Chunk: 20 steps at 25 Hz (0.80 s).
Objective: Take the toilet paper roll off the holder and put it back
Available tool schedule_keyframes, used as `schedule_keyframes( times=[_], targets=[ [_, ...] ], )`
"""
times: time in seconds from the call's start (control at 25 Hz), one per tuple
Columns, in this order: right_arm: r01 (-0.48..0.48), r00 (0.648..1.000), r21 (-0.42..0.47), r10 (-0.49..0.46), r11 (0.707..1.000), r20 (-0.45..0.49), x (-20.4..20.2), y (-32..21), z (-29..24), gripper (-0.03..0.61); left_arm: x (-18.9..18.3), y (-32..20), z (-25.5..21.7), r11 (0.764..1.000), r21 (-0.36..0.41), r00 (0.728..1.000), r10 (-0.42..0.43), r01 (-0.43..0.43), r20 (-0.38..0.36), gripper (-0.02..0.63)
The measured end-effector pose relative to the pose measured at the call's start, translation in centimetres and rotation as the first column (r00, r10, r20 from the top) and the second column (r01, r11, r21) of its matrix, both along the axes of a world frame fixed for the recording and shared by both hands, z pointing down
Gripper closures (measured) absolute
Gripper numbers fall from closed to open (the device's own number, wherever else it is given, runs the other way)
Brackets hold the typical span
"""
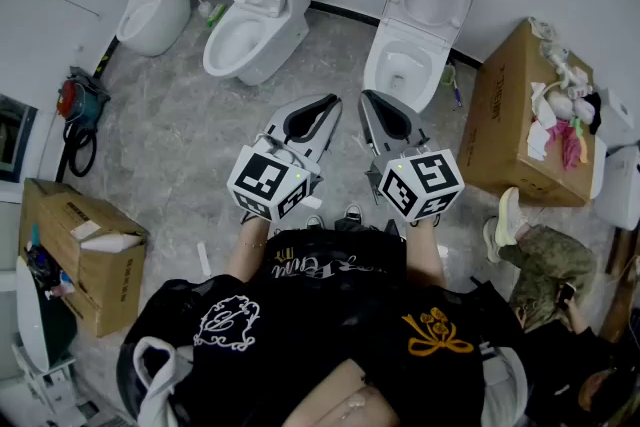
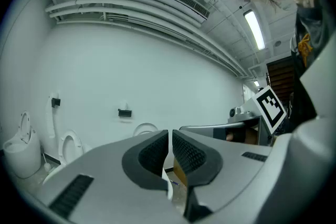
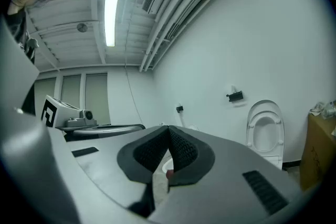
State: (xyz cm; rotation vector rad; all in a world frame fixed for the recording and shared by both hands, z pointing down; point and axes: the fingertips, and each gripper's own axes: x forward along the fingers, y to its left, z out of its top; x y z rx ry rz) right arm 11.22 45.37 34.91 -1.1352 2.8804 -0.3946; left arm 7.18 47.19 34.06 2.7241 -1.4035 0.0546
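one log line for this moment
left gripper: shut, empty | right gripper: shut, empty | pose: both level, side by side, facing wall | toilet paper roll: not in view

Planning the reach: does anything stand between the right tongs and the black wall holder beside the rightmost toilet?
Nothing visible does. The holder hangs on bare wall; the toilet stands lower, to its right.

My head camera looked steeply down on the left gripper (image 1: 325,105), the right gripper (image 1: 368,101) and the grey marbled floor (image 1: 170,130). Each gripper view sat low, close behind its jaws, facing level at the plain white wall (image 2: 131,71). The right one shared the open-lidded white ceramic toilet (image 3: 265,131) with my head view
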Motion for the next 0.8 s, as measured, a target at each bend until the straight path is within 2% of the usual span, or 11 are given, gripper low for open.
schedule_keyframes(
  times=[0.32,0.8],
  targets=[
    [-0.007,1.0,0.011,0.007,1.0,0.005,-0.2,-2.1,0.0,0.565,-0.2,-2.1,0.2,1.0,0.005,1.0,-0.001,0.001,0.0,0.577],
    [0.007,1.0,0.019,-0.007,1.0,-0.002,1.1,-6.3,0.7,0.565,0.4,-6.0,0.6,0.998,0.01,0.998,-0.062,0.062,-0.004,0.577]
  ],
)
